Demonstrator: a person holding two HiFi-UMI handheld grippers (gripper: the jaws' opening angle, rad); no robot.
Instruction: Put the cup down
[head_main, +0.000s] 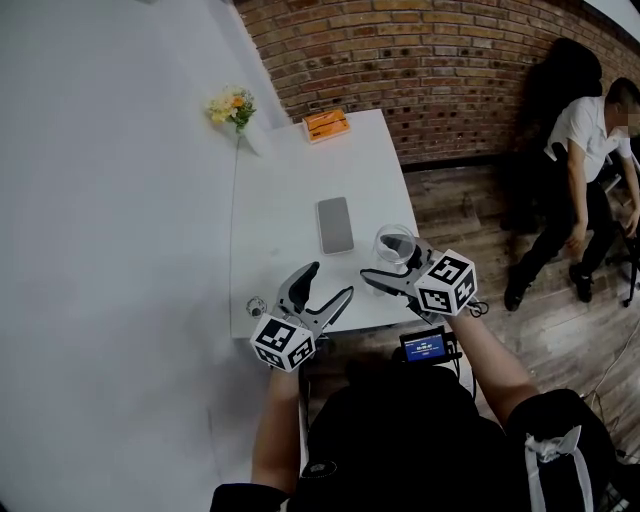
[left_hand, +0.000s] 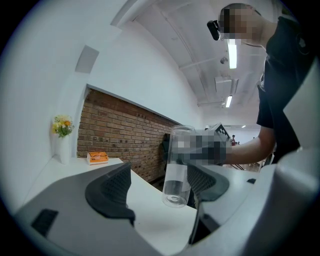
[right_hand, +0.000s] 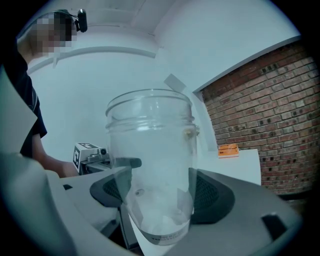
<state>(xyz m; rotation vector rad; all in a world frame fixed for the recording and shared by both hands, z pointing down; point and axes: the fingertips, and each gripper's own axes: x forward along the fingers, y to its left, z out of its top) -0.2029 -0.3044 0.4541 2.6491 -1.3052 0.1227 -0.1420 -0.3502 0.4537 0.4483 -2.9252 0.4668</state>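
Note:
A clear glass cup is held between the pads of my right gripper, near the white table's front right edge. In the right gripper view the cup fills the gap between both jaws of the right gripper. In the left gripper view the cup hangs slightly tilted, its base clear of the tabletop. My left gripper stands open to the left of it, by the table's front edge. Nothing sits between the jaws of the left gripper.
A grey phone lies mid-table just beyond the cup. An orange box and a vase of flowers stand at the far end. A small clear object sits at the front left corner. A person sits by the brick wall.

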